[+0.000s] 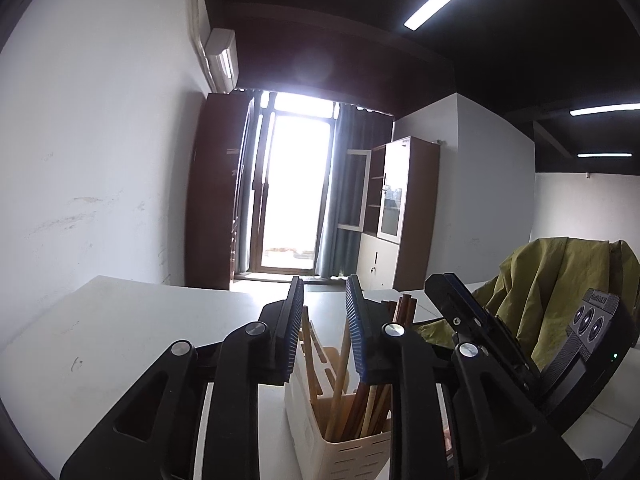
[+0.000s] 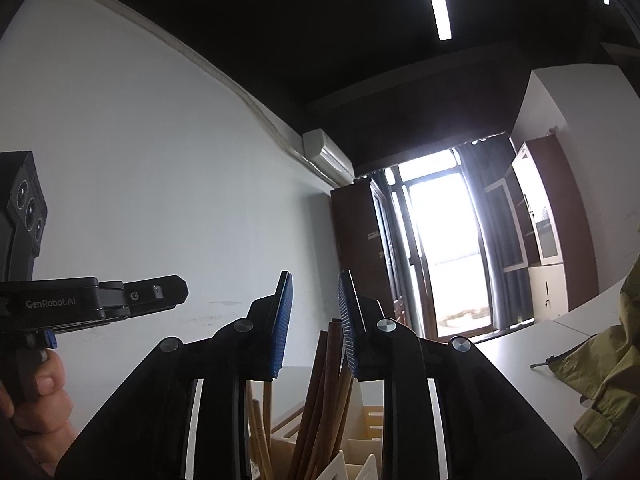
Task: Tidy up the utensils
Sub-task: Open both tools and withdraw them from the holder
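A cream slotted utensil holder [image 1: 344,452] stands on the white table right under both grippers, with several wooden chopsticks [image 1: 340,380] upright in it. My left gripper [image 1: 325,292] hovers over its left part, blue pads apart, and the stick tops rise into the gap without being pinched. In the right wrist view the holder [image 2: 372,420] and darker brown chopsticks [image 2: 324,380] sit below my right gripper [image 2: 315,284], which is open too; the sticks lean near its right pad. Each gripper shows at the edge of the other's view.
The white table [image 1: 120,340] stretches to the left and far side. An olive jacket [image 1: 560,280] lies heaped on the right, also in the right wrist view [image 2: 600,360]. A hand [image 2: 44,392] grips the left tool's handle. A bright glass door and cabinets stand beyond.
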{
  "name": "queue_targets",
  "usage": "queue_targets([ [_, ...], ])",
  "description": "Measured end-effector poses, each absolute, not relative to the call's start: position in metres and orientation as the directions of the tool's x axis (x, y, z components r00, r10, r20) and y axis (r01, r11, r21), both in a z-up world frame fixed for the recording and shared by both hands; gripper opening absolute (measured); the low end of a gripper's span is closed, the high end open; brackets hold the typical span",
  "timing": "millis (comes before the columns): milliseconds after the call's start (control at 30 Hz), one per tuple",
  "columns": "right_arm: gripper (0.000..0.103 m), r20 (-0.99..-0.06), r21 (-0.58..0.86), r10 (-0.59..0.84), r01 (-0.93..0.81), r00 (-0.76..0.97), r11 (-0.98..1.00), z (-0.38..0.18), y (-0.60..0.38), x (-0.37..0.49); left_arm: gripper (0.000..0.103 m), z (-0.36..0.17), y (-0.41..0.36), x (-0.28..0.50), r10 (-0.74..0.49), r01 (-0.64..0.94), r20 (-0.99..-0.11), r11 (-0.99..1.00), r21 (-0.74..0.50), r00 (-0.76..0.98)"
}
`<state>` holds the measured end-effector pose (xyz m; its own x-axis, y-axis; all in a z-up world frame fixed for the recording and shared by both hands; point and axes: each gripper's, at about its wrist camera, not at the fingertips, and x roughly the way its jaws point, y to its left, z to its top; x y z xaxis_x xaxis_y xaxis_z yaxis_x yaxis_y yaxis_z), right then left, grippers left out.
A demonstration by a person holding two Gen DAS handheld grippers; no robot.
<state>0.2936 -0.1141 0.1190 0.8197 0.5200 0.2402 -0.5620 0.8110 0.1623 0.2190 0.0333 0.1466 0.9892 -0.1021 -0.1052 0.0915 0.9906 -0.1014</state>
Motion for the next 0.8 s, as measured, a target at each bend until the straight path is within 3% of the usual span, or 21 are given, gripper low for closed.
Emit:
queue_targets([
  [100,0.035,0.208,0.144,0.500,-0.532,0.841,0.835,0.120,-0.115,0.284,0.023,0.141,0.037,0.213,-0.095,0.081,-0.130,0.991,-0.108,0.987],
  [300,0.039,0.100,0.128,0.474,-0.483,0.875,0.866,0.123,-0.121,0.270,0.032,0.131,0.037,0.193,-0.089,0.072,-0.184,0.993,-0.093,0.979],
  [500,0.040,-0.009,0.109,0.467,-0.464,0.884,0.879,0.122,-0.124,0.257,0.033,0.121,0.039,0.175,-0.082,0.061,-0.260,0.994,-0.088,0.962],
  [567,0.045,-0.061,0.120,0.477,-0.468,0.877,0.875,0.121,-0.126,0.253,0.034,0.119,0.041,0.167,-0.074,0.048,-0.272,0.994,-0.098,0.959],
  [800,0.050,-0.228,0.127,0.493,-0.476,0.840,0.870,0.112,-0.132,0.241,0.056,0.110,0.037,0.150,-0.055,0.034,-0.384,0.998,-0.062,0.922],
])
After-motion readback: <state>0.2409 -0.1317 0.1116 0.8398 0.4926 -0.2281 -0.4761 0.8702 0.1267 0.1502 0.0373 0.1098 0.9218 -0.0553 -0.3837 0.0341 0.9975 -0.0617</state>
